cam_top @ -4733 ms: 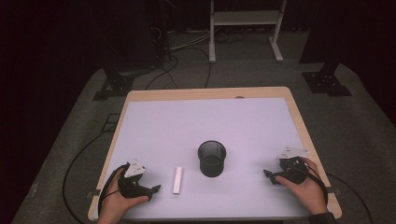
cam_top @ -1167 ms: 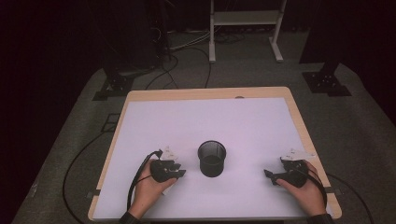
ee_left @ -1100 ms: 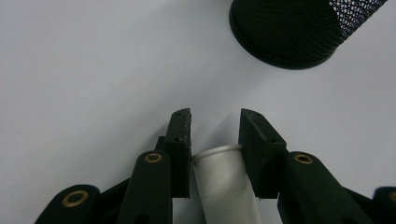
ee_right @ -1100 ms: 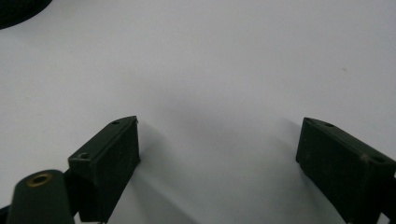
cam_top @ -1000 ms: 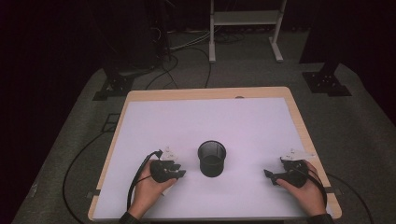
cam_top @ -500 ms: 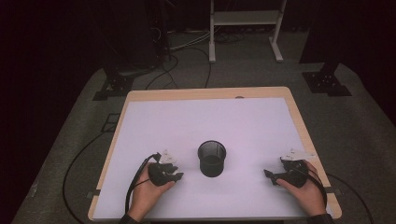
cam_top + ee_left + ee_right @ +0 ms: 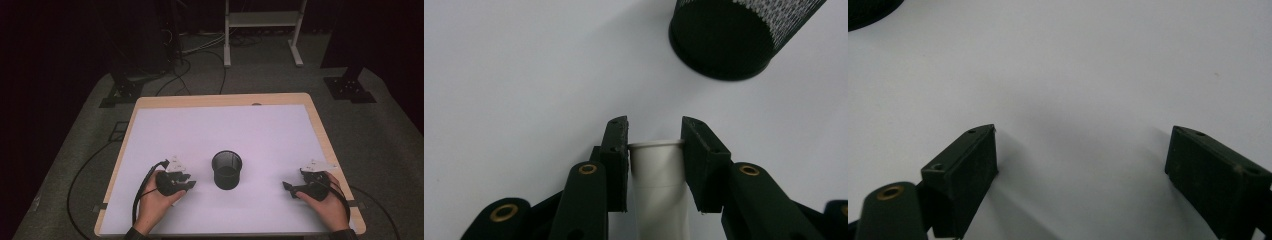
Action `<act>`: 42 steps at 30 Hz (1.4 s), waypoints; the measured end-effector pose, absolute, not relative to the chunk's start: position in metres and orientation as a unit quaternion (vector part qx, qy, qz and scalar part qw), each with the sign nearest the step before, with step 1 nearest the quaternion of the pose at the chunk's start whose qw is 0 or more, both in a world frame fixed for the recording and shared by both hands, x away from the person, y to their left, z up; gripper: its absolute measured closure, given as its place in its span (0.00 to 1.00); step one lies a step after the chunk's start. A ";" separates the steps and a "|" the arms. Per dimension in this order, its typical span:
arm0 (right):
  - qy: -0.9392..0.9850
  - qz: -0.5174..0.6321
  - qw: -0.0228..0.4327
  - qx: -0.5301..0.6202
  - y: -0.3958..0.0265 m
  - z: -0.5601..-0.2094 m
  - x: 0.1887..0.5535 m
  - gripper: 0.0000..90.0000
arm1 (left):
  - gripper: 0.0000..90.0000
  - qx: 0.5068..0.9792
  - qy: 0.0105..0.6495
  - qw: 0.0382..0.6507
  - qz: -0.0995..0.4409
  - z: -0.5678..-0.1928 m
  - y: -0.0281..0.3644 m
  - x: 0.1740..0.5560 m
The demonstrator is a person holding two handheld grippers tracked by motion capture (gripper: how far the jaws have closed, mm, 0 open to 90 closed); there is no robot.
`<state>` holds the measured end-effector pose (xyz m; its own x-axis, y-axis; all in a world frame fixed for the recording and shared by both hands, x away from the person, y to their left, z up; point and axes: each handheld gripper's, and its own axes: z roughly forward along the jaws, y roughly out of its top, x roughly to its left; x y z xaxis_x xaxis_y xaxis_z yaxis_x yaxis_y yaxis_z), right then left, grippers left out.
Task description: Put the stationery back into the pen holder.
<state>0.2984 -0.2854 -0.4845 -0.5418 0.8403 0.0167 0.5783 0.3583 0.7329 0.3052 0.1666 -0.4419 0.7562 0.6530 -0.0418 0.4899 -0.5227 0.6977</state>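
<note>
My left gripper (image 7: 653, 131) is shut on a white tube (image 7: 658, 175), its two black pads pressed against the tube's sides near its end. In the high view the left gripper (image 7: 189, 183) sits at the front left of the white table, just left of a black mesh cup (image 7: 227, 169). That mesh cup (image 7: 734, 35) stands upright ahead and to the right in the left gripper view. My right gripper (image 7: 1083, 150) rests low over the bare white surface, jaws wide apart with nothing between them. From above the right gripper (image 7: 287, 186) is at the front right, pointing toward the cup.
The white table top (image 7: 225, 130) has a wooden rim (image 7: 320, 130). Cables (image 7: 185, 65) and dark stand bases (image 7: 350, 87) lie on the grey floor behind it, with a pale metal frame (image 7: 260, 25) farther back.
Several seconds ago the white tube lay loose on the table right of my left gripper; the gripper has since moved right onto it. Over the last second the left hand shifted only slightly.
</note>
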 end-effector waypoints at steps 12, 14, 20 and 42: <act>0.803 0.355 0.184 0.442 -0.285 -0.484 0.298 0.14 | 0.72 0.844 0.304 0.426 0.114 -0.425 0.172 0.305; 0.803 0.355 0.184 0.442 -0.285 -0.484 0.298 0.14 | 0.72 0.841 0.300 0.434 0.116 -0.423 0.172 0.306; 0.803 0.355 0.184 0.442 -0.285 -0.484 0.298 0.14 | 0.72 0.835 0.291 0.450 0.120 -0.416 0.172 0.308; 0.803 0.355 0.183 0.442 -0.286 -0.484 0.299 0.13 | 0.72 0.816 0.252 0.504 0.129 -0.378 0.164 0.317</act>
